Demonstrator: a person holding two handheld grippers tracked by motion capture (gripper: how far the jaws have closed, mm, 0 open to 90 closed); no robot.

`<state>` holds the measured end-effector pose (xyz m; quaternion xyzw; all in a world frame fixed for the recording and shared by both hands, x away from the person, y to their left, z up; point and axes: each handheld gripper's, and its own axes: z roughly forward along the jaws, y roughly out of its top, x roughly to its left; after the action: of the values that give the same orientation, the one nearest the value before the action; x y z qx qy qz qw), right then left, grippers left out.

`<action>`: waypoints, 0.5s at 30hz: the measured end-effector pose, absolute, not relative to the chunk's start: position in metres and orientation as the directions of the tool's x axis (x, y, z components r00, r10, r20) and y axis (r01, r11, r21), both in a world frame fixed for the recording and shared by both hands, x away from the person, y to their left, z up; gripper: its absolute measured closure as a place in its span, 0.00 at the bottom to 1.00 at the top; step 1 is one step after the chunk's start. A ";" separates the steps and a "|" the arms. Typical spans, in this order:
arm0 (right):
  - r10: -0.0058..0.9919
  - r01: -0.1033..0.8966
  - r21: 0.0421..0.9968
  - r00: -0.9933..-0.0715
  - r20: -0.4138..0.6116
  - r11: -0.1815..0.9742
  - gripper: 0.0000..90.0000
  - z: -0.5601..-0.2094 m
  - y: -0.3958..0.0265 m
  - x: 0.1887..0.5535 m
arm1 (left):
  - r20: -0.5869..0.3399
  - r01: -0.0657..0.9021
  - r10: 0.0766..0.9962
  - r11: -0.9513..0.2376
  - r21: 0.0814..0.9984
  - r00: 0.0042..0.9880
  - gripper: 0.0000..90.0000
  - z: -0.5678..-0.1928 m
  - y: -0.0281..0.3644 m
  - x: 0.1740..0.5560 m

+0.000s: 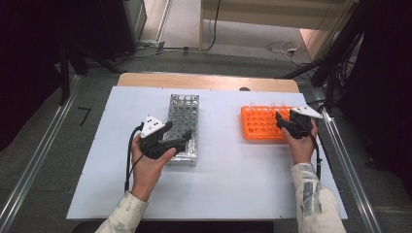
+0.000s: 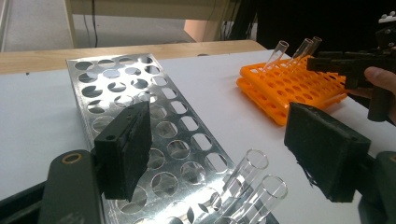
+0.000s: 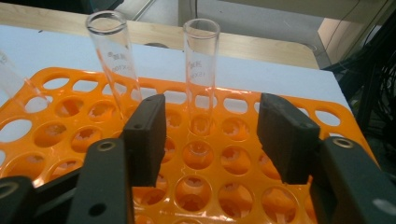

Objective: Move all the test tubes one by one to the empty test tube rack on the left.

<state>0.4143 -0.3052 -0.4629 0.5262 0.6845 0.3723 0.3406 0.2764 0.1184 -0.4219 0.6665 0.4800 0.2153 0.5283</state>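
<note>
A silver metal rack (image 1: pixel 183 116) with round holes lies left of centre on the white table. My left gripper (image 1: pixel 177 133) hovers over its near end, open. In the left gripper view its jaws (image 2: pixel 219 149) stand wide apart, with two clear tubes (image 2: pixel 250 175) standing in the rack's (image 2: pixel 116 74) near holes. At the right sits an orange rack (image 1: pixel 260 124) holding a few clear tubes (image 2: pixel 280 51). My right gripper (image 1: pixel 283 121) is at that rack's right end, open. In the right gripper view its jaws (image 3: pixel 215 135) flank one upright tube (image 3: pixel 201 60) without touching it; another tube (image 3: pixel 112 51) leans to the left.
The white tabletop (image 1: pixel 228 170) has bare room between the two racks and in front of them. A wooden edge (image 1: pixel 209 80) runs along the far side. Metal rails (image 1: pixel 34 160) flank the table, and cables lie on the floor behind.
</note>
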 end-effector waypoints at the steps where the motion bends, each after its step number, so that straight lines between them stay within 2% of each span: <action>1: 0.975 0.468 0.868 -0.211 -0.071 0.165 0.49 -0.464 -0.305 0.416 | -0.222 0.413 0.868 0.021 0.910 0.445 0.25 -0.422 0.119 0.276; 15: 0.976 0.505 0.850 -0.214 -0.049 0.153 0.68 -0.469 -0.297 0.434 | -0.224 0.415 0.868 0.024 0.910 0.442 0.26 -0.422 0.123 0.277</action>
<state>0.4341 -0.2966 -0.4693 0.5380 0.6878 0.3659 0.3219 0.2773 0.1225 -0.4223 0.6649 0.4825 0.2148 0.5282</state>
